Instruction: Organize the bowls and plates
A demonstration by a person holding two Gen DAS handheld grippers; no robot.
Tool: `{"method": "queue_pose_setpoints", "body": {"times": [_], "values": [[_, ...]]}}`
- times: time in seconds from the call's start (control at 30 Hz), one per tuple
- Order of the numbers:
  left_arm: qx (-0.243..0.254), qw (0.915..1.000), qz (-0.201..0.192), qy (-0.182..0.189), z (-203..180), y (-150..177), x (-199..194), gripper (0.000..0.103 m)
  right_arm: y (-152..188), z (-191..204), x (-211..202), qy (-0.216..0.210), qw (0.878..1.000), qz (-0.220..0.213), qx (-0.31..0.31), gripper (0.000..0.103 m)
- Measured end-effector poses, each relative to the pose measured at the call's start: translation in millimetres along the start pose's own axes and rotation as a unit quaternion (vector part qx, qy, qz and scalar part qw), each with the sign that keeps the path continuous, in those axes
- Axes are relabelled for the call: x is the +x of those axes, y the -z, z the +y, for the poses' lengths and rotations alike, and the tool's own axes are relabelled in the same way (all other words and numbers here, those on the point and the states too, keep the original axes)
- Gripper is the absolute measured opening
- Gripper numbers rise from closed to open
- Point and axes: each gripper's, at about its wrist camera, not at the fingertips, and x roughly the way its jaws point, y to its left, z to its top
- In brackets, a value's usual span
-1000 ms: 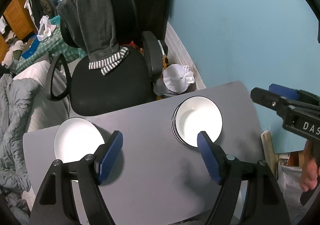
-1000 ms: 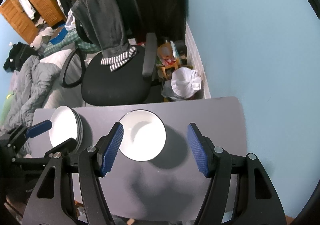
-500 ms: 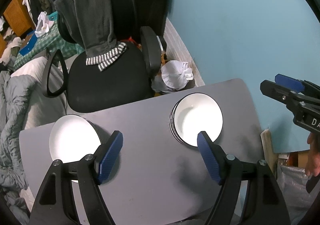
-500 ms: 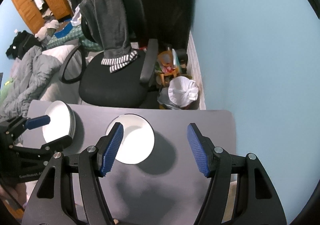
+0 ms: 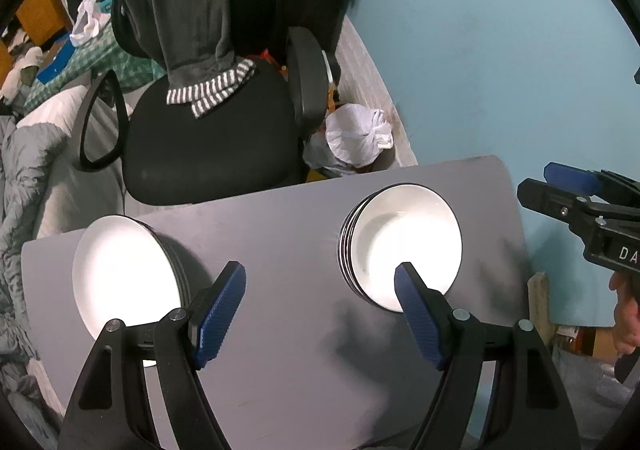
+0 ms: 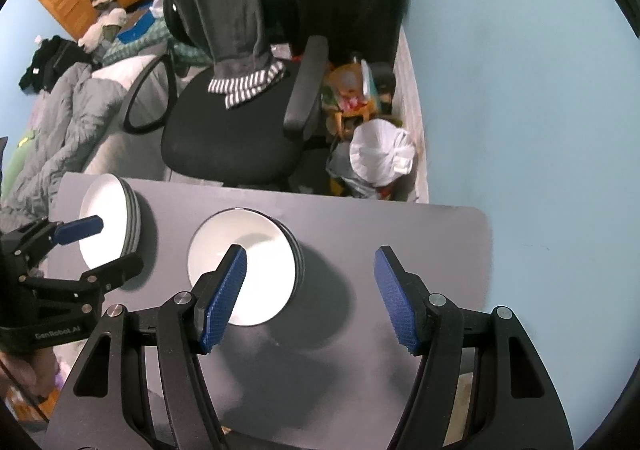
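We see two stacks on the grey tabletop [image 5: 288,234]: a stack of bowls [image 5: 404,242] toward the right end and a stack of plates [image 5: 124,274] at the left end, well apart, both white with dark rims. Beyond the far edge stands a black office chair [image 5: 212,137] with a grey garment [image 5: 180,5] draped over its back, and beside it on the floor sits a tied white bag [image 5: 356,137] against the pale blue wall [image 5: 500,49]; a rumpled grey blanket [image 6: 60,121] lies off to the left. We hold the left hand-held gripper [image 5: 320,296] above the bare tabletop between the stacks, its blue pads spread wide and empty. We hold the right hand-held gripper [image 6: 310,296] above the tabletop, likewise wide apart and empty, its left pad overlapping the bowls in view.
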Motion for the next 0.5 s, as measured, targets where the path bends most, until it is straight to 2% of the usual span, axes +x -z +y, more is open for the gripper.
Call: {"method": "queue_pose_setpoints", "body": {"times": [0.5], "values": [[-0.028, 0.9983, 0.049, 0.015, -1.9, -4.2, 57.7, 0.078, -1.4, -15.6, 61.8, -0.026, 0.997, 0.068, -0.015, 0.066]]}}
